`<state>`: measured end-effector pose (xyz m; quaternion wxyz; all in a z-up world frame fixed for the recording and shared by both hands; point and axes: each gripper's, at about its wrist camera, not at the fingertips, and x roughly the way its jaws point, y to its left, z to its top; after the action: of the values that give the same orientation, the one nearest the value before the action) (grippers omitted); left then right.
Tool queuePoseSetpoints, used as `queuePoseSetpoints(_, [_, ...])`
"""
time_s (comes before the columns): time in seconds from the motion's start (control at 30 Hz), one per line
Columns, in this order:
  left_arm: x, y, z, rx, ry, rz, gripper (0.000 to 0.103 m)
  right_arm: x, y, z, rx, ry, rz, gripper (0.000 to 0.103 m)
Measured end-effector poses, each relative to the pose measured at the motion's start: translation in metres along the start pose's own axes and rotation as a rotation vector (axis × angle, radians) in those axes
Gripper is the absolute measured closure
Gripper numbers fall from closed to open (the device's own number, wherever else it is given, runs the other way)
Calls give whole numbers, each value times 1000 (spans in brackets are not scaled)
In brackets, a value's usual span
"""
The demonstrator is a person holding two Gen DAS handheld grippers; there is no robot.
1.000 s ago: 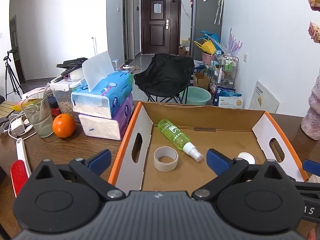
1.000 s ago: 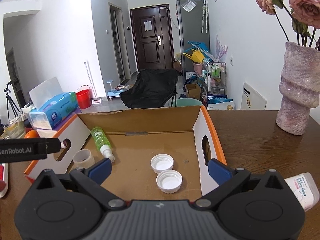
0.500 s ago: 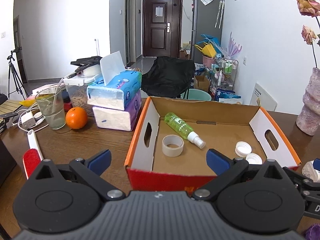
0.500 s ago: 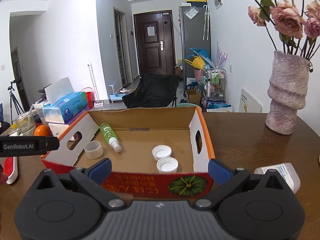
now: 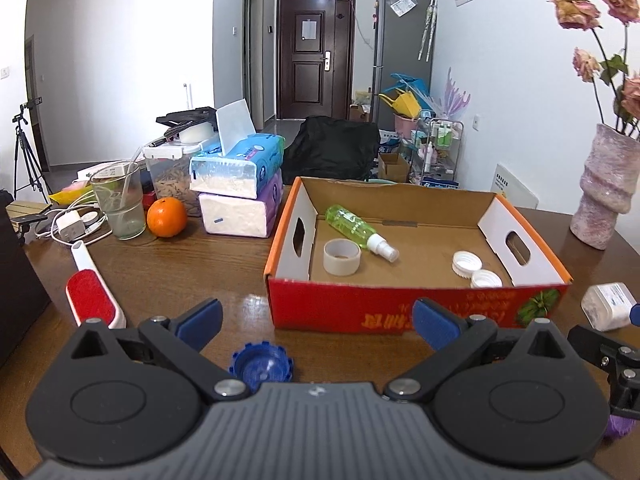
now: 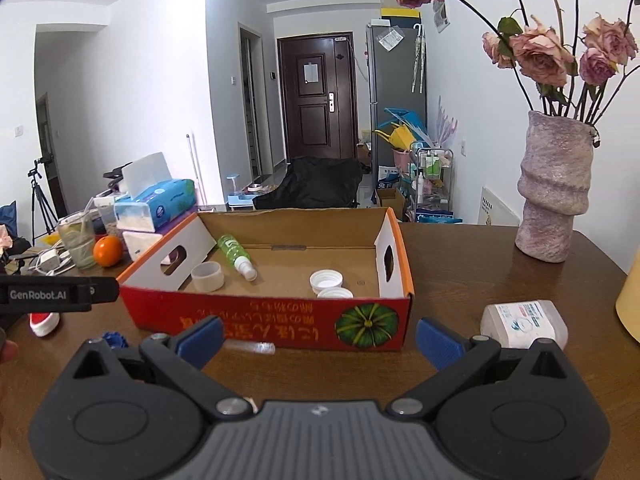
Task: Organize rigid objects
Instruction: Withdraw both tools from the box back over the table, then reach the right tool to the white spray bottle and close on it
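An open cardboard box [image 5: 416,312] [image 6: 264,322] with red front stands on the brown table. Inside lie a green spray bottle [image 5: 354,230] [image 6: 236,254], a tape roll [image 5: 342,256] [image 6: 207,276] and two white caps [image 5: 476,270] [image 6: 327,282]. A blue cap [image 5: 261,366] [image 6: 114,339] lies on the table just before my left gripper [image 5: 318,318], which is open and empty. A white bottle [image 5: 608,306] [image 6: 524,324] lies right of the box, by my open, empty right gripper [image 6: 320,334]. A clear tube [image 6: 250,347] lies against the box front.
A red-and-white lint brush [image 5: 90,290], an orange [image 5: 167,217], a glass [image 5: 118,204], stacked tissue packs [image 5: 236,196] and cables lie left of the box. A purple vase [image 6: 554,196] with flowers stands at the back right. A yellow object [image 6: 630,300] is at the right edge.
Both grippers have pulled back from above the box toward the table's near side. The box front, the blue cap and the white bottle have come into view.
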<state>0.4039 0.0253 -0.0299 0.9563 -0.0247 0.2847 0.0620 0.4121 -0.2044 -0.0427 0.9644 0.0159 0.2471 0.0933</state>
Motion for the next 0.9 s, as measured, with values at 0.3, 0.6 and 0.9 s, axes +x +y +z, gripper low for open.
queuePoseSetpoints(0.3, [-26,4,-27,9,-4,-30,0,-29,-1,-24,-18,1,4,0])
queuePoseSetpoints(0.6, [-46,17,-53,-20,-9,-37,0,-61,-4,-47,-43,-21,22,0])
queuePoseSetpoints(0.9, [-47,24,-79,9,20,-50,0,-75,-5,-67,-87,-5,35,0])
